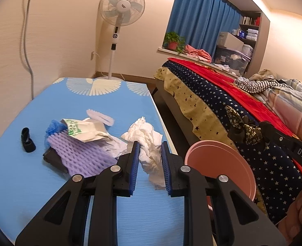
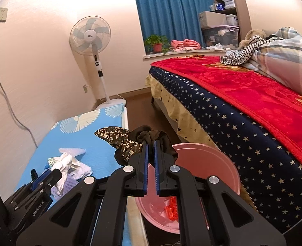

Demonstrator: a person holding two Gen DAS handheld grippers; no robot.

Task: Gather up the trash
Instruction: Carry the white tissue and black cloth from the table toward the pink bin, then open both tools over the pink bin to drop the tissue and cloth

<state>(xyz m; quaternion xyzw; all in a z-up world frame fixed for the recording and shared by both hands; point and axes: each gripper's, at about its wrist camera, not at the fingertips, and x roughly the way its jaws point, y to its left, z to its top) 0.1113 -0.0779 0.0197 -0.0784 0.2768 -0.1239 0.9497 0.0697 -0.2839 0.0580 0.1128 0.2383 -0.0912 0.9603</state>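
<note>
On the counter we see a heap of trash: a foam net, on it a torn paper box, and to its right a crumpled tissue between the left tongs. Right of the counter stands the bin, and beyond it the bed. The right tongs hold a cloth above the bin. The fan stands behind the counter.

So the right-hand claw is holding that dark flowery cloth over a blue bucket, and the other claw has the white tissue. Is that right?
Nearly. The bucket is pink, not blue, as the right wrist view shows. The rest holds: the right gripper is shut on the dark flowery cloth above it, and the left gripper has the white tissue between its fingers.
</note>
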